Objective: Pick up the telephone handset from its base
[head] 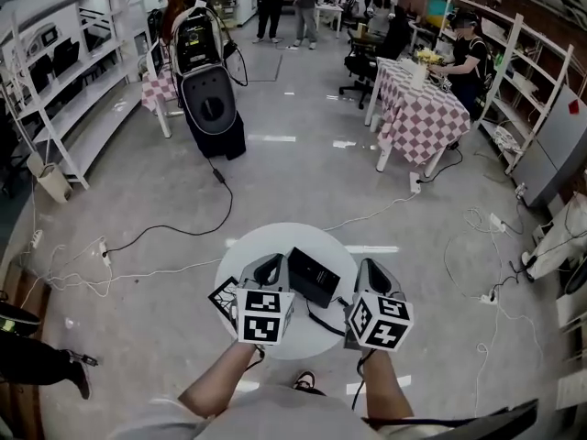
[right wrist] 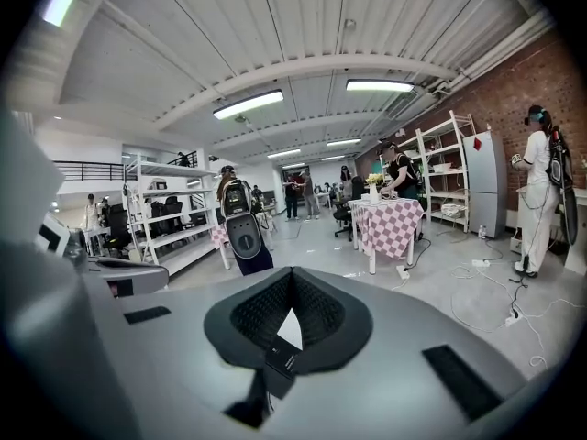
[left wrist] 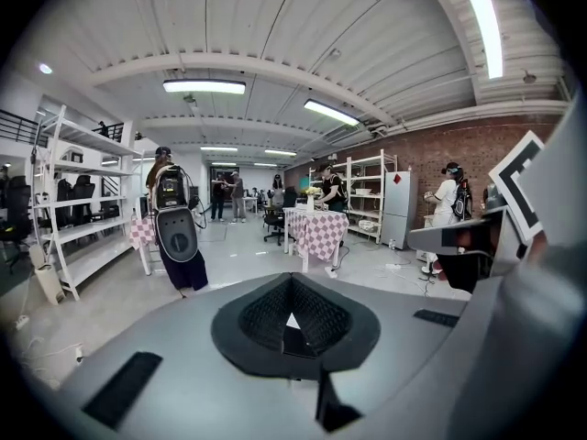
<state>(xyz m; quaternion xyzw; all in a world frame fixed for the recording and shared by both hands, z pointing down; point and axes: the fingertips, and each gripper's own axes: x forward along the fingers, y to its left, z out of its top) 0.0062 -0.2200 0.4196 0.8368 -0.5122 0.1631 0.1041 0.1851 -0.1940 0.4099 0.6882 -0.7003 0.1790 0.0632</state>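
Note:
In the head view a black telephone (head: 314, 276) sits in the middle of a small round white table (head: 240, 262), with its cord (head: 323, 324) running toward the near edge. My left gripper (head: 271, 262) is just left of the phone and my right gripper (head: 371, 268) just right of it; neither touches it. Both point forward and slightly down. In the left gripper view the jaws (left wrist: 292, 317) are shut with nothing between them. The same holds in the right gripper view (right wrist: 290, 317). I cannot make out the handset apart from the base.
Cables (head: 174, 232) trail over the concrete floor beyond the table. A black and white machine (head: 209, 94) stands ahead on the left, a checked-cloth table (head: 424, 108) ahead on the right. Shelving (head: 64, 90) lines both walls. Several people stand at the back.

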